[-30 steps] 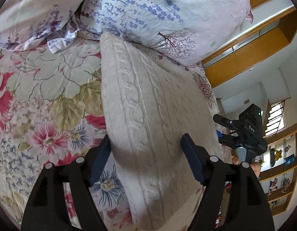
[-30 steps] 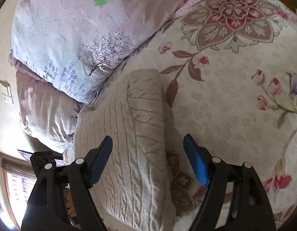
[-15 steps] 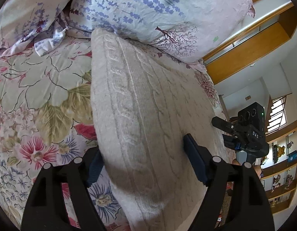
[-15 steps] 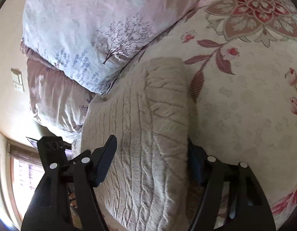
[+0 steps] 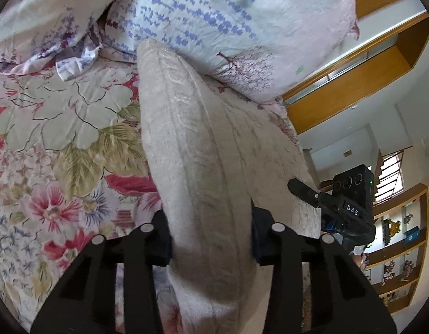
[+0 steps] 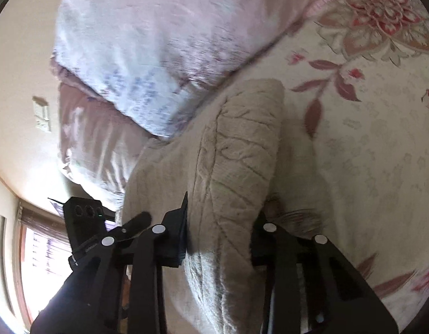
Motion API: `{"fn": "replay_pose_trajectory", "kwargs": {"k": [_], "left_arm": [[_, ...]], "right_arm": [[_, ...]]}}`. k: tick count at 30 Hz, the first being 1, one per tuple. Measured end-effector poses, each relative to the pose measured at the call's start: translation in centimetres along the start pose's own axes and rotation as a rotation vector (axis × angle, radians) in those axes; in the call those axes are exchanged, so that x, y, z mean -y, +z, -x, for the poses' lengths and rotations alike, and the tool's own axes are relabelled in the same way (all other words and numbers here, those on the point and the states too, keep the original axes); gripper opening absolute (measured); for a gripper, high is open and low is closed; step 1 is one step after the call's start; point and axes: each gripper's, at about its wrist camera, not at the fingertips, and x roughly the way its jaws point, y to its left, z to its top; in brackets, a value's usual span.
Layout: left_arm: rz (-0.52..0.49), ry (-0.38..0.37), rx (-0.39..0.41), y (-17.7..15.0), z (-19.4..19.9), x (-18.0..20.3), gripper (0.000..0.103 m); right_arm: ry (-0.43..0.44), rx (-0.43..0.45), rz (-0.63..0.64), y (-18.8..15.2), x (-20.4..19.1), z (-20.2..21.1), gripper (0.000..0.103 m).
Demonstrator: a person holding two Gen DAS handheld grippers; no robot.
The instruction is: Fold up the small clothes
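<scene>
A beige cable-knit sweater [image 5: 203, 150] lies folded on the floral bedspread [image 5: 58, 128], its far end against a pillow. My left gripper [image 5: 210, 236] is shut on the sweater's near left edge, bunching the knit between its jaws. My right gripper [image 6: 218, 239] is shut on the sweater's [image 6: 236, 150] near right edge, the fabric pinched and lifted a little. The right gripper also shows in the left wrist view [image 5: 339, 208] at the sweater's far side. The left gripper shows in the right wrist view [image 6: 89, 222].
Two lavender-print pillows [image 5: 236, 22] lie at the head of the bed, one also in the right wrist view [image 6: 158, 41]. The bedspread [image 6: 367, 139] stretches right. Wooden shelves [image 5: 395, 264] and a window [image 6: 41, 250] are beyond the bed.
Both grippers have closed from wide open onto the sweater's near edges. The knit now bunches between the jaws and the edge has risen slightly.
</scene>
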Motion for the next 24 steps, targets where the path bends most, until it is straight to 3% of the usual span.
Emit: {"fn": "replay_pose_trajectory", "kwargs": {"k": [6,13,15,17,19,24], "left_arm": [[-0.03,-0.016,0.042,-1.0,5.2,-0.7,0.038],[0.0,0.023,0.123,-2.4,13.4,-6.0,0.041],[0.083,0.077,0.116,-2.8,14.1,-9.8,0.042],[0.191,0.109,0.079,-3.6,13.5,-13.1,0.047],[0.247,0.017,0.101,-4.4,13.7,-14.8,0.048],[0.19,0.069,0.124,-5.0,14.5,-14.3,0.052]], "right_arm": [[0.028,-0.002,0.106,-1.6,-5.0,-1.2,0.03],[0.035,-0.03,0.308,-4.3,-11.7,-6.9,0.03],[-0.016,-0.168,0.281,-5.0,-11.5,-11.1,0.031],[-0.081,-0.232,0.24,-5.4,-10.4,-13.6,0.045],[-0.052,-0.23,0.209,-5.3,-9.9,-13.5,0.045],[-0.046,-0.169,0.175,-4.0,-9.7,-11.4,0.045]]}}
